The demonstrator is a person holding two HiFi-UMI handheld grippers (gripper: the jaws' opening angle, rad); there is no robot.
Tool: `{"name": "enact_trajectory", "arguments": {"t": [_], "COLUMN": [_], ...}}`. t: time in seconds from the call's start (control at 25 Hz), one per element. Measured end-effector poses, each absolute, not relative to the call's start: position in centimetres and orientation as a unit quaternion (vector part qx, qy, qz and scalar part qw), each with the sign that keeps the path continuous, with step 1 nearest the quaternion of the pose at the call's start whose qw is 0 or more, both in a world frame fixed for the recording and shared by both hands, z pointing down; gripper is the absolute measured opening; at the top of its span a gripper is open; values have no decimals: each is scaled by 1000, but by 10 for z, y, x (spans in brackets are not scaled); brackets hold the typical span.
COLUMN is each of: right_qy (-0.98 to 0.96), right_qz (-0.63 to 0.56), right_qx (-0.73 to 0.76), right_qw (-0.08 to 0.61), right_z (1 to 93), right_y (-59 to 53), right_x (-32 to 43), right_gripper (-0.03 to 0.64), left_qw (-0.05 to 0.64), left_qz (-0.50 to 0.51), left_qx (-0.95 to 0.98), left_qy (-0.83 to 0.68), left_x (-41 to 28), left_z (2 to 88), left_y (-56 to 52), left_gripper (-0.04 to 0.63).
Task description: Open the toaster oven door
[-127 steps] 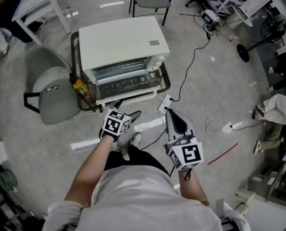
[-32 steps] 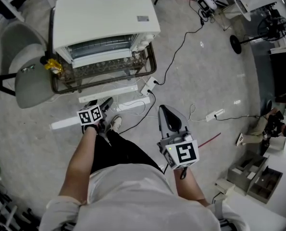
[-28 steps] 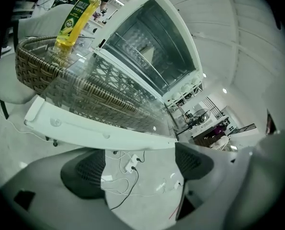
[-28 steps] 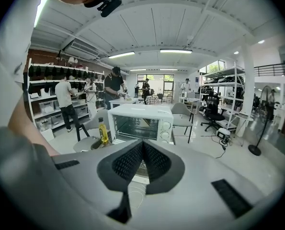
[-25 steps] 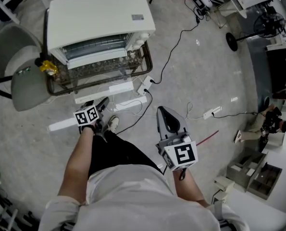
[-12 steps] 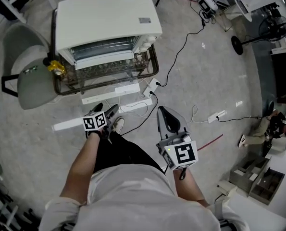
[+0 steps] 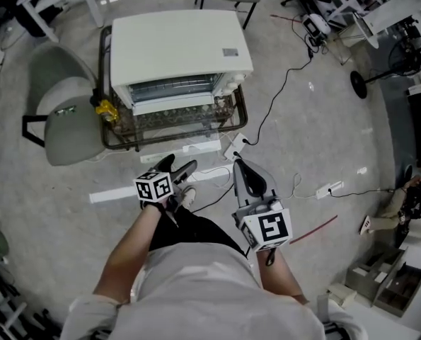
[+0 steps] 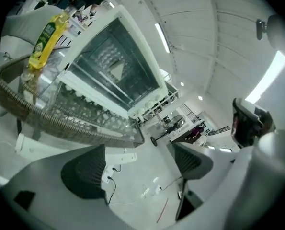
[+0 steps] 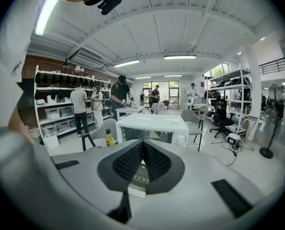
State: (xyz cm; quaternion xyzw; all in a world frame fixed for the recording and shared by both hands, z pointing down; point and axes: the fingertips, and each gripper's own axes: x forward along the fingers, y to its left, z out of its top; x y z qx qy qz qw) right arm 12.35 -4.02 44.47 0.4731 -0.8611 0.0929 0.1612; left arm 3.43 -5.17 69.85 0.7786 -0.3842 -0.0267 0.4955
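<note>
The left gripper (image 7: 177,167), jaws apart and empty, has edged toward twelve o'clock, nearer the toaster oven (image 7: 178,52); its door (image 7: 172,91) remains shut. The right gripper (image 7: 240,167) stays closed.

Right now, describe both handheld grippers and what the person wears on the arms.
The left gripper and right gripper have pale grey shells. Each tapers to two jaws lined with black ribbed pads. Each carries a white cube printed with black square markers. The person wears a white short-sleeved shirt, with nothing worn below the sleeves.
</note>
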Motion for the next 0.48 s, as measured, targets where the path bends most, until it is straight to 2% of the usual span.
{"name": "enact_trajectory", "arguments": {"t": [0.24, 0.48], "right_qy": [-866, -869], "right_qz": [83, 63], "right_qx": [469, 472], "right_qw": [149, 133], "right_z": [434, 411], "right_y": [-47, -55], "right_x": [106, 92], "right_gripper": [23, 23], "left_qw": [381, 223], "left_qz": [-67, -94], "left_qx": [841, 879], "left_qy": [-379, -410], "left_x": [21, -17], "left_z": [602, 512], "left_y": [-99, -127], "left_gripper": [440, 437]}}
